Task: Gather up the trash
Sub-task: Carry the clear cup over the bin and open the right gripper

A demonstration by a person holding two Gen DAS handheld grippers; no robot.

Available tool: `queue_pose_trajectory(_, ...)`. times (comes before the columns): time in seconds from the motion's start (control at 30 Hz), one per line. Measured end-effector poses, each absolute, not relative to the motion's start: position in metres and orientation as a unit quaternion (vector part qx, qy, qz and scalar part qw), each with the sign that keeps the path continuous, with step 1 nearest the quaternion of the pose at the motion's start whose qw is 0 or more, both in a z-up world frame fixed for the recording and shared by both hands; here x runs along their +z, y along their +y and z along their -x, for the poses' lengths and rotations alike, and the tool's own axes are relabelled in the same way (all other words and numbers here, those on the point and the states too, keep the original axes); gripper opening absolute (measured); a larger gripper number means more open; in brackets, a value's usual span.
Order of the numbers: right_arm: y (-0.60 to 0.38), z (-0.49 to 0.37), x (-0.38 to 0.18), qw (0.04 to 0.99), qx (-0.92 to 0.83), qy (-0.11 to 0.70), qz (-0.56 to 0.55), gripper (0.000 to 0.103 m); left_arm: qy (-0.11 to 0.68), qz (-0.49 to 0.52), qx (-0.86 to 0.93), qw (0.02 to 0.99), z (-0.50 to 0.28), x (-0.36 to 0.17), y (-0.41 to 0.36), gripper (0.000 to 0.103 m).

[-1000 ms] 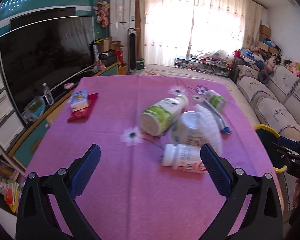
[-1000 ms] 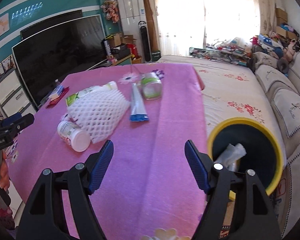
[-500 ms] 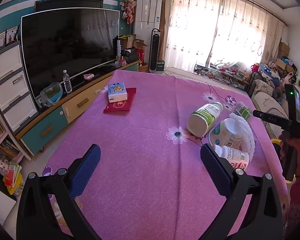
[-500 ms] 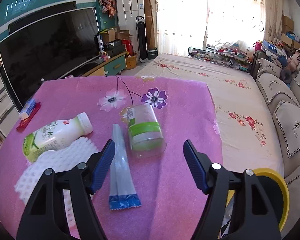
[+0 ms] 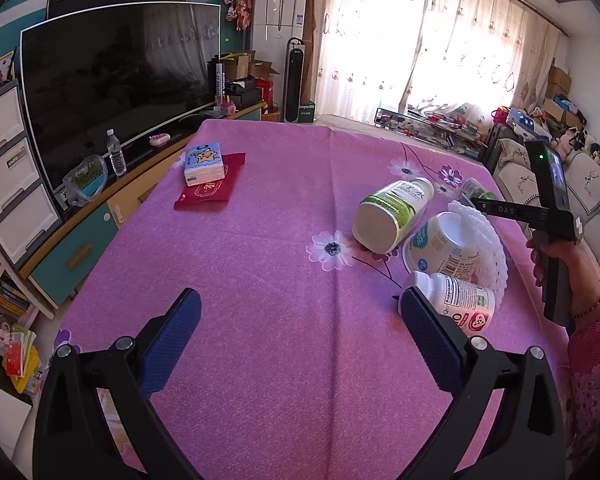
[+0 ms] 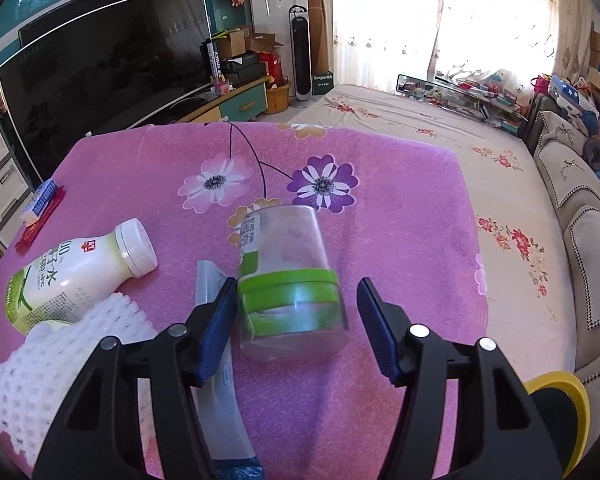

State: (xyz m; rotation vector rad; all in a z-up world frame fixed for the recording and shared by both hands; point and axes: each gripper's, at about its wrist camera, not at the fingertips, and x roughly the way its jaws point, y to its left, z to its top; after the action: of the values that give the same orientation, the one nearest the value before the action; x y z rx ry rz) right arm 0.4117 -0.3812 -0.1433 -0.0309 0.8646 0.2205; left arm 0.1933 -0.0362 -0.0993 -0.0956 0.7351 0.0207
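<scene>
Pink floral tablecloth (image 5: 284,208) covers the table. Blue-and-white tissue pack (image 5: 204,161) lies partly on a flat red packet (image 5: 214,190), far left side of cloth. Large curved TV (image 5: 112,80) on a teal-and-wood cabinet (image 5: 100,216). On the cabinet top: clear water bottle (image 5: 116,158), upright; plastic bag (image 5: 85,178) just beside it. White drawer unit (image 5: 8,168) at left edge. Black tower fan (image 5: 296,76) near curtained window (image 5: 428,44). Beige sofa (image 6: 580,216) at right. Floral floor mat (image 6: 480,168) beyond the table.
</scene>
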Motion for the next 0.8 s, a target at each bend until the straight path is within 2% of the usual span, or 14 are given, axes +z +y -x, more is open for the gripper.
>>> queue_pose_trajectory(0.3, -0.388, -0.377, -0.122, 0.913, 0.106, 0.395, 0.003, 0.049, 0.363, 0.042, -0.006, 0.931, -0.194, -0.103, -0.048, 0.098)
queue_pose_trajectory(0.53, -0.404, -0.310, -0.089, 0.927, 0.110, 0.359, -0.010, 0.049, 0.359, 0.036, -0.017, 0.932, -0.186, -0.101, -0.059, 0.098)
queue_pose_trajectory(0.8, -0.454, -0.224, -0.080, 0.938, 0.077, 0.338, -0.025, 0.049, 0.358, 0.022, -0.033, 0.933, -0.177, -0.098, -0.076, 0.098)
